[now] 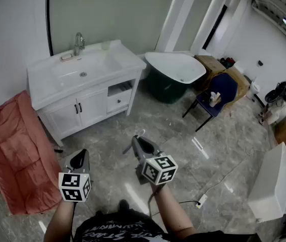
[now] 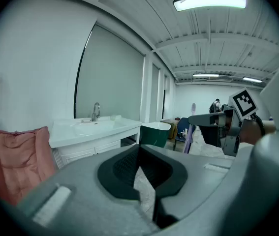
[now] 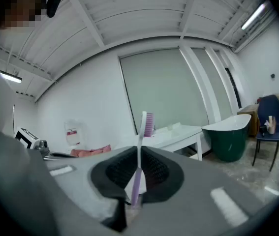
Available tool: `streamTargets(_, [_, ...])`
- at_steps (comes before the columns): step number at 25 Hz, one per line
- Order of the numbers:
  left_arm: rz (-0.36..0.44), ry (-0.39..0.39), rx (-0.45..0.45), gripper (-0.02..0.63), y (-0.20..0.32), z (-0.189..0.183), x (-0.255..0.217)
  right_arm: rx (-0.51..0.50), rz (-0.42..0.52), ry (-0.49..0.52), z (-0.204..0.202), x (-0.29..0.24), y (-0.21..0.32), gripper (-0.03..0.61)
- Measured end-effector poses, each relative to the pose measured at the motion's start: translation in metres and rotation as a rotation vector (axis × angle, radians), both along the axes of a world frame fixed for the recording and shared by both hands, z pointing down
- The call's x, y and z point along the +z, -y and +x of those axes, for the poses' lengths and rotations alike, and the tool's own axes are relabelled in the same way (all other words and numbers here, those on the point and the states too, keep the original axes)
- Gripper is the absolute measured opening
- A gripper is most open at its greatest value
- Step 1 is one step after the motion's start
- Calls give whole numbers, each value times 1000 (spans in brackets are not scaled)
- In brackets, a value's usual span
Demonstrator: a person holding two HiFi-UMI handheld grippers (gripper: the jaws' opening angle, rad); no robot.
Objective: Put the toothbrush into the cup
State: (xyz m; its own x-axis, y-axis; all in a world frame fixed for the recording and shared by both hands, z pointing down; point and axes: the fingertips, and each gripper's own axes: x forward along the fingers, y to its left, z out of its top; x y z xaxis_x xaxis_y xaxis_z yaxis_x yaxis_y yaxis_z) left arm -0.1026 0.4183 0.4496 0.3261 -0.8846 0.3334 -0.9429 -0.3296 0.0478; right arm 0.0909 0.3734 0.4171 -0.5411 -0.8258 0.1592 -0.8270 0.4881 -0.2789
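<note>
Two claws hang above the floor (image 1: 193,130). The right claw (image 1: 138,136) pinches an upright purple toothbrush (image 3: 139,150); the left claw (image 1: 82,154) is pressed together.

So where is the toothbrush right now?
In the right gripper view, the toothbrush stands upright, pinched in the right gripper, bristles on top, with the white sink cabinet ahead of it.

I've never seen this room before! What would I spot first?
A purple toothbrush sticks up from the right gripper, whose jaws are shut on it. Ahead, a white sink cabinet stands against the wall, with a dark green bathtub to its right and a pink cloth to its left.
</note>
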Motion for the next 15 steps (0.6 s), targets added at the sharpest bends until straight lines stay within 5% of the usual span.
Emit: streamTargets(15, [-20, 39, -52, 9, 5, 25, 19, -24, -53, 34, 37, 25, 13, 23])
